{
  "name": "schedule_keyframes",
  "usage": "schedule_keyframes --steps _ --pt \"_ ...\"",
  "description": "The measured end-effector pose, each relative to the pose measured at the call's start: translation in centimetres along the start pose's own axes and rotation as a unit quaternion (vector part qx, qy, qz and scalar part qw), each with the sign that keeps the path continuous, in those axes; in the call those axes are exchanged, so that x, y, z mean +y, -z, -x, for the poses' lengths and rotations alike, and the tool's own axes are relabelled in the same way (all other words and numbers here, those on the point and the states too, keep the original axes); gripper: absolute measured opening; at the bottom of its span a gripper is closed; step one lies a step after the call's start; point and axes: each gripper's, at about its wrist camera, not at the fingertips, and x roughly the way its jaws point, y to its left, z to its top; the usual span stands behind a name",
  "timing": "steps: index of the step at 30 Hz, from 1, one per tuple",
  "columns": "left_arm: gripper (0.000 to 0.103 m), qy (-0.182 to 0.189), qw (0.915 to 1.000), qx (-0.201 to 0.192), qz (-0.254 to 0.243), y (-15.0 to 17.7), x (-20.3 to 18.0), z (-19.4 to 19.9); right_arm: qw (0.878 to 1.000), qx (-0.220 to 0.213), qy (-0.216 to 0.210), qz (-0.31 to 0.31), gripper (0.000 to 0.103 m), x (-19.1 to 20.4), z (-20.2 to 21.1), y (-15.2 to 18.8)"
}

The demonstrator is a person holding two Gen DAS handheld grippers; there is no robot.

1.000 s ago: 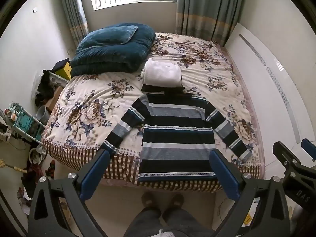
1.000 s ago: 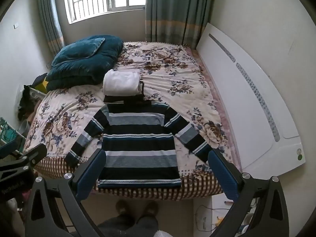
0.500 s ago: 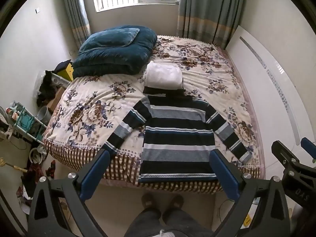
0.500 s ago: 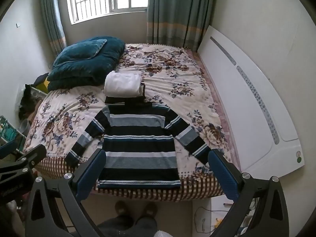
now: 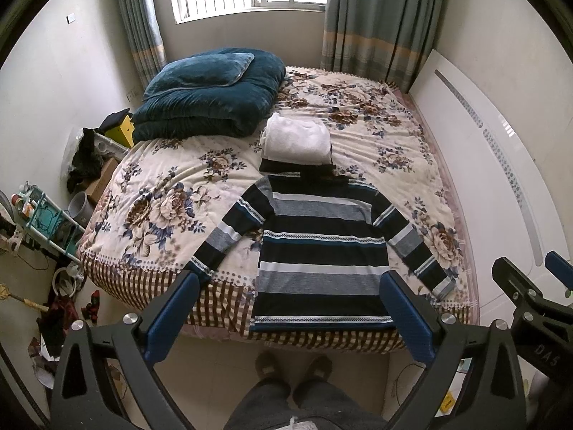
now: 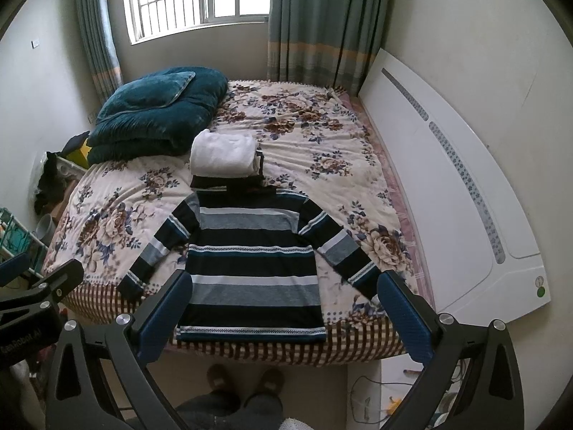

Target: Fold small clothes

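Left gripper (image 5: 286, 308): fingers spread wide, empty, held above the floor short of the bed edge.
Right gripper (image 6: 283, 308): fingers likewise wide apart, nothing between them.
Striped sweater (image 5: 322, 251): lies flat, face up, at the near edge of the bed (image 5: 161, 197), hem toward 6 o'clock, collar toward 12, sleeves angled out to 8 and 4 o'clock.
Relation to fingers: in both wrist views the hem sits in the gap between the fingertips but well apart from them; no contact.
Handling (judgement): soft knit, light, limp; will sag and drag on the bedspread, not slippery, not fragile.
Grip points (judgement): cuffs first, pinching a sleeve end each; then hem corners.
Folded white garment (image 5: 297, 139): just beyond the collar, at 12 o'clock.
Teal duvet (image 5: 211, 96): farther, toward 11 o'clock.
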Motion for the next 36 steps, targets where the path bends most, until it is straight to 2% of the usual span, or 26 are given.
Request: schedule_keyframes --steps 36 --pt "0.103 0.001 1.0 -0.007 0.004 -1.4 -0.6 1.3 1.0 -0.007 0.001 0.0 0.103 0.1 0.6 -0.1"
